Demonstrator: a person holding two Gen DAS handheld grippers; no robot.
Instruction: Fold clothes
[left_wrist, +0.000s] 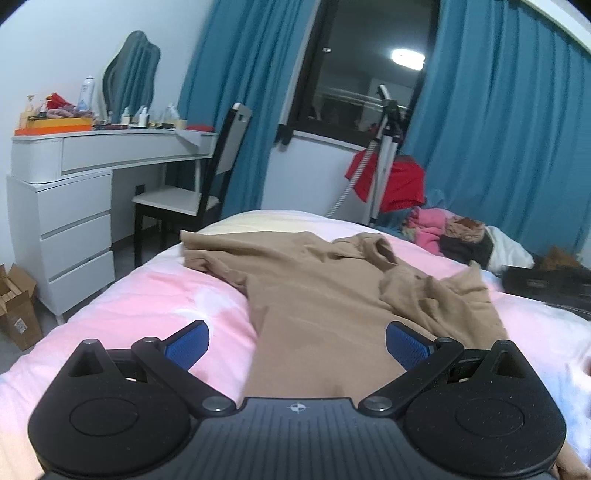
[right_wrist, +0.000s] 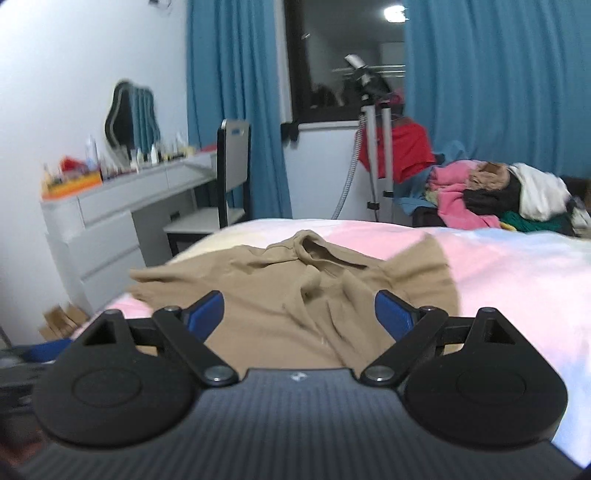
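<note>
A tan long-sleeved shirt (left_wrist: 317, 291) lies spread and wrinkled on the pink bed cover (left_wrist: 155, 306), collar pointing away from me. It also shows in the right wrist view (right_wrist: 295, 295). My left gripper (left_wrist: 297, 341) is open and empty, held just above the shirt's near hem, its left blue pad over the bed cover. My right gripper (right_wrist: 299, 314) is open and empty, hovering over the shirt's near part, with the bed cover (right_wrist: 517, 273) to its right.
A pile of mixed clothes (right_wrist: 495, 195) sits at the bed's far right. A tripod with a red garment (left_wrist: 391, 177) stands past the bed. A white dresser (left_wrist: 74, 206) and a chair (left_wrist: 199, 184) stand at left. Cardboard boxes (left_wrist: 16, 310) are on the floor.
</note>
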